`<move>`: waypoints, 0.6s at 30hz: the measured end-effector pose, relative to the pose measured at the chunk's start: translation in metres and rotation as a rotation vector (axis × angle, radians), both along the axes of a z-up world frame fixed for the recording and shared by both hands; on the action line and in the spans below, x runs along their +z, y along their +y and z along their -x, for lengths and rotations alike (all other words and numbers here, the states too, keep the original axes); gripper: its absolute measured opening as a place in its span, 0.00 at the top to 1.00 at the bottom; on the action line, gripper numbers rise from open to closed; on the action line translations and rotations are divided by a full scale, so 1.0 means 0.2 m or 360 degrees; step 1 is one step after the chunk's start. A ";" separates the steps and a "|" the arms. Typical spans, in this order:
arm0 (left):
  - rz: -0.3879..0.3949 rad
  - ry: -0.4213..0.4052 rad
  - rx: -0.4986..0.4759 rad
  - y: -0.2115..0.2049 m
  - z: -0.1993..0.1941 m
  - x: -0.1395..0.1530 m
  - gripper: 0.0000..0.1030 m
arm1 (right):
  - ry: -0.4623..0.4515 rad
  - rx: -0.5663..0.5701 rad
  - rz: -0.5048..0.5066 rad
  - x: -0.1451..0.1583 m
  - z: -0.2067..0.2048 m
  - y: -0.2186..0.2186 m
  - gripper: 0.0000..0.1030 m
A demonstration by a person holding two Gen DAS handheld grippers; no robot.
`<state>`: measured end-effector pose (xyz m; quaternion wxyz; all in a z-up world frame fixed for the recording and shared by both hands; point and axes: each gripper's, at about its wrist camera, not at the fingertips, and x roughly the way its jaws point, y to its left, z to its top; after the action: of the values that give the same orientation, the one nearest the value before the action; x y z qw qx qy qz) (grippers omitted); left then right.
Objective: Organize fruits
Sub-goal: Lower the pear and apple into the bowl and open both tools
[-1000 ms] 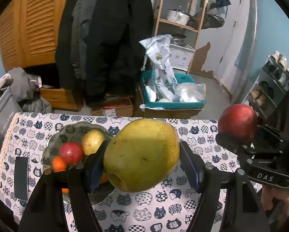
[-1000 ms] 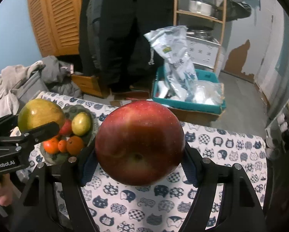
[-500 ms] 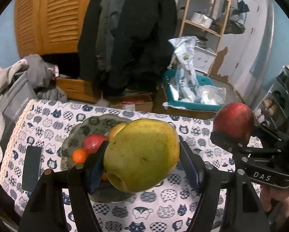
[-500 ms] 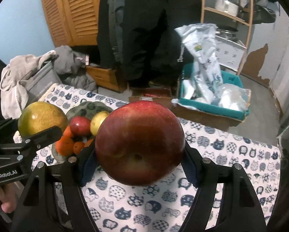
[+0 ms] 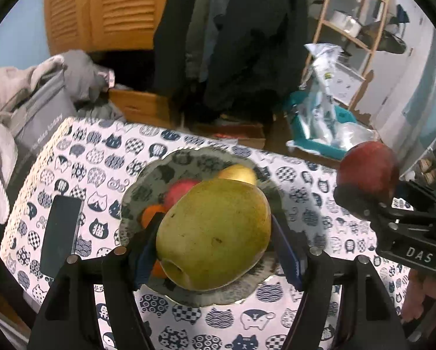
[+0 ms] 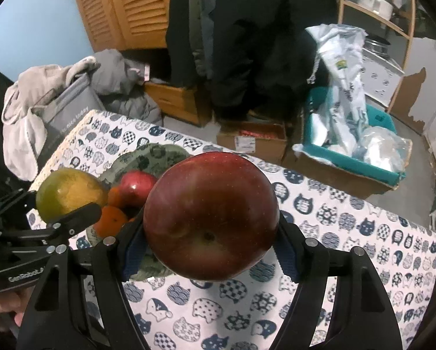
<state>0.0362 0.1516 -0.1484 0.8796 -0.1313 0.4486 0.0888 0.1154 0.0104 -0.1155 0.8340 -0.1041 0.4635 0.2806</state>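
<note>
My left gripper (image 5: 215, 248) is shut on a big yellow-green pear (image 5: 213, 233) and holds it over the green patterned plate (image 5: 148, 180). The plate holds a red apple (image 5: 178, 191), a yellow fruit (image 5: 238, 173) and small oranges (image 5: 151, 214). My right gripper (image 6: 210, 248) is shut on a large dark red apple (image 6: 210, 215), above the tablecloth just right of the plate (image 6: 148, 153). The red apple also shows in the left wrist view (image 5: 366, 169), and the pear in the right wrist view (image 6: 69, 192).
A dark phone (image 5: 60, 233) lies on the cat-print tablecloth (image 5: 95, 151) left of the plate. A grey bag with clothes (image 5: 34, 110) sits past the table's left edge. A teal bin with plastic bags (image 6: 352, 140) and a cardboard box (image 6: 253, 140) stand on the floor beyond.
Both grippers have moved left and forward with their fruit. The pear now hangs over the plate, and the red apple is closer to the plate's right side.
</note>
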 end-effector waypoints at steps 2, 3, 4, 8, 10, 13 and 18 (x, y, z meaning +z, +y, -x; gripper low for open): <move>0.0010 0.0026 0.0021 0.03 -0.01 -0.04 0.29 | 0.0020 0.0014 0.0013 -0.04 -0.02 0.04 0.27; 0.0018 0.0044 0.0036 0.04 -0.01 -0.06 0.29 | 0.0036 0.0021 0.0016 -0.06 -0.02 0.06 0.27; 0.0025 0.0055 0.0046 0.06 -0.02 -0.08 0.29 | 0.0058 0.0025 0.0014 -0.09 -0.04 0.08 0.27; 0.0049 0.0096 0.0087 0.11 -0.05 -0.15 0.29 | 0.0108 0.0032 0.0021 -0.16 -0.07 0.12 0.27; 0.0051 0.0110 0.0100 0.12 -0.06 -0.17 0.29 | 0.0129 0.0033 0.0030 -0.19 -0.09 0.14 0.27; 0.0058 0.0139 0.0115 0.14 -0.08 -0.21 0.29 | 0.0179 0.0025 0.0014 -0.24 -0.12 0.15 0.27; 0.0083 0.0196 0.0131 0.16 -0.10 -0.28 0.29 | 0.0231 0.0026 0.0020 -0.31 -0.15 0.18 0.27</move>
<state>0.0558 0.1838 -0.2038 0.8422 -0.1668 0.4982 0.1209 0.1460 0.0457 -0.1772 0.7953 -0.0925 0.5236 0.2912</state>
